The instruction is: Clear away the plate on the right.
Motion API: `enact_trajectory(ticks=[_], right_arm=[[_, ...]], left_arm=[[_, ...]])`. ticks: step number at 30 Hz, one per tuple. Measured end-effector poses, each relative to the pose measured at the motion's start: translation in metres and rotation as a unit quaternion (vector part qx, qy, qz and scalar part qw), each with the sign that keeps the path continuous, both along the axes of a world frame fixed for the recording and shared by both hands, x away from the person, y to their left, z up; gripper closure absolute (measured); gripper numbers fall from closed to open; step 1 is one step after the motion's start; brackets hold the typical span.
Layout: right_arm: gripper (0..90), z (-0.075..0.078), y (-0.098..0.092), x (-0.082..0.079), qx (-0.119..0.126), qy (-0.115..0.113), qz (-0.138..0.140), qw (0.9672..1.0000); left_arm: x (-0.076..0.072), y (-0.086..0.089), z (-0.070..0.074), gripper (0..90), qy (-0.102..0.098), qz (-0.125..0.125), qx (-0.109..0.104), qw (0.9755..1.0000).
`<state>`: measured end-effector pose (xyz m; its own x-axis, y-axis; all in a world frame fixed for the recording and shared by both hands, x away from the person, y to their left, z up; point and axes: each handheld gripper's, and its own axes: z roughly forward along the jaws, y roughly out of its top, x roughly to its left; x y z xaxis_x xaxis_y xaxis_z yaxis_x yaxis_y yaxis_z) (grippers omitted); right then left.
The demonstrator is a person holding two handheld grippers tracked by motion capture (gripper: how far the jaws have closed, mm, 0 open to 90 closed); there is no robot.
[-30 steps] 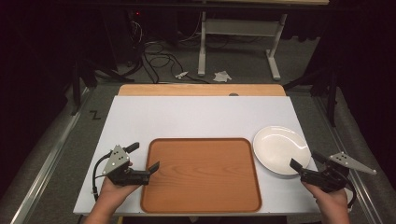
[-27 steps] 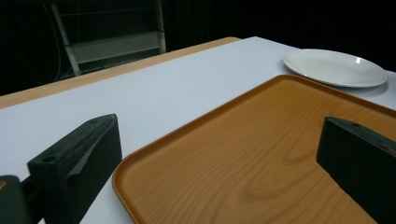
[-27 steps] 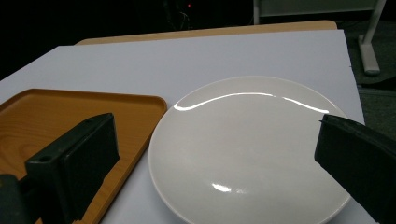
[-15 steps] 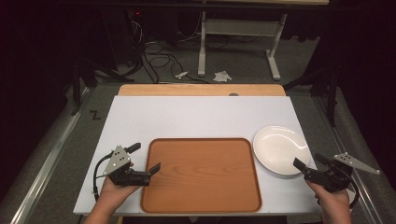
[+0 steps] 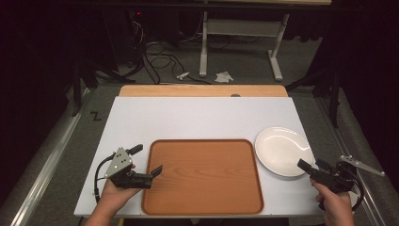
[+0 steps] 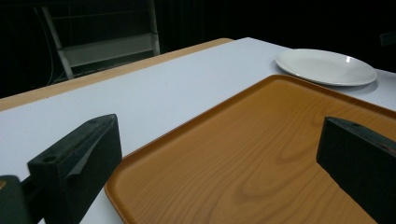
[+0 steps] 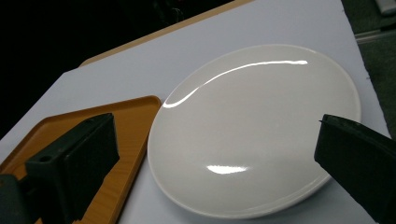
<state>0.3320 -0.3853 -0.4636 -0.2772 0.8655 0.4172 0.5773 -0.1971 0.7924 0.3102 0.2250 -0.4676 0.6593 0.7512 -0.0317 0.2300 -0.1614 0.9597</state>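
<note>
Plainly, a risk is being posed at the right: the white plate [image 5: 281, 150] is lying on the white surface [image 5: 202, 117], just beside the wooden tray [image 5: 202, 176], and if its near rim is being clipped by the right tongs [image 5: 311, 165], it could be pushed against the tray. Both tongs are being held wide open and empty. The left tongs [image 5: 147, 162] are being held low across the tray's left edge, while the right tongs are being aimed at the plate from the near-right corner
</note>
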Motion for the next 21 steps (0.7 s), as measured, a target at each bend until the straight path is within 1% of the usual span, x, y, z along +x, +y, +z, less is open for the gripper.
enact_trajectory(ticks=[1, 3, 4, 5, 6, 8, 9, 12, 13, 14, 17, 18, 19, 21], right_arm=[[1.0, -0.002, -0.001, 0.001, 0.006, 0.006, 0.000, 1.0000], [1.1, -0.003, -0.002, 0.001, 0.009, 0.010, -0.003, 0.9999], [1.8, -0.006, -0.003, 0.002, 0.018, 0.016, -0.004, 0.9997], [2.6, -0.009, -0.005, 0.002, 0.031, 0.028, -0.002, 0.9991], [3.0, -0.010, -0.006, 0.003, 0.032, 0.029, -0.002, 0.9991], [4.3, -0.012, -0.007, 0.003, 0.041, 0.038, -0.009, 0.9984], [4.3, -0.012, -0.007, 0.003, 0.041, 0.038, -0.009, 0.9984], [5.7, -0.016, -0.010, 0.003, 0.055, 0.050, -0.012, 0.9972], [6.6, -0.017, -0.011, 0.004, 0.056, 0.049, -0.011, 0.9972], [7.3, -0.019, -0.012, 0.004, 0.057, 0.053, -0.010, 0.9969], [11.0, -0.022, -0.016, 0.006, 0.072, 0.063, -0.001, 0.9954], [11.0, -0.023, -0.017, 0.006, 0.072, 0.066, -0.002, 0.9952], [11.0, -0.023, -0.018, 0.007, 0.070, 0.076, -0.011, 0.9946], [10.9, -0.024, -0.019, 0.007, 0.070, 0.076, -0.013, 0.9946]], left_arm=[[0.000, 0.000, 0.000, 0.8, 0.000, 0.000, 0.000, 1.0000], [0.000, 0.000, 0.000, 0.8, 0.000, 0.000, 0.000, 1.0000], [0.000, 0.000, 0.000, 0.8, 0.001, -0.001, -0.001, 1.0000], [0.000, 0.000, 0.000, 0.8, 0.002, -0.002, -0.002, 1.0000], [0.000, 0.000, 0.000, 0.9, 0.001, -0.002, -0.003, 1.0000], [-0.001, 0.000, 0.000, 0.8, 0.002, -0.001, -0.006, 1.0000], [-0.001, 0.000, 0.000, 0.8, 0.002, -0.001, -0.006, 1.0000], [-0.001, 0.001, 0.000, 0.9, 0.003, 0.000, -0.007, 1.0000], [0.000, 0.001, 0.000, 0.9, 0.003, 0.000, -0.008, 1.0000], [0.000, 0.001, 0.000, 0.9, 0.004, -0.001, -0.008, 1.0000], [-0.001, 0.001, 0.000, 0.9, 0.003, -0.002, -0.008, 1.0000], [-0.001, 0.001, 0.000, 0.9, 0.003, -0.002, -0.007, 1.0000], [-0.001, 0.001, 0.000, 1.0, 0.003, -0.003, -0.008, 1.0000], [-0.001, 0.001, 0.000, 0.9, 0.002, -0.004, -0.008, 1.0000]])
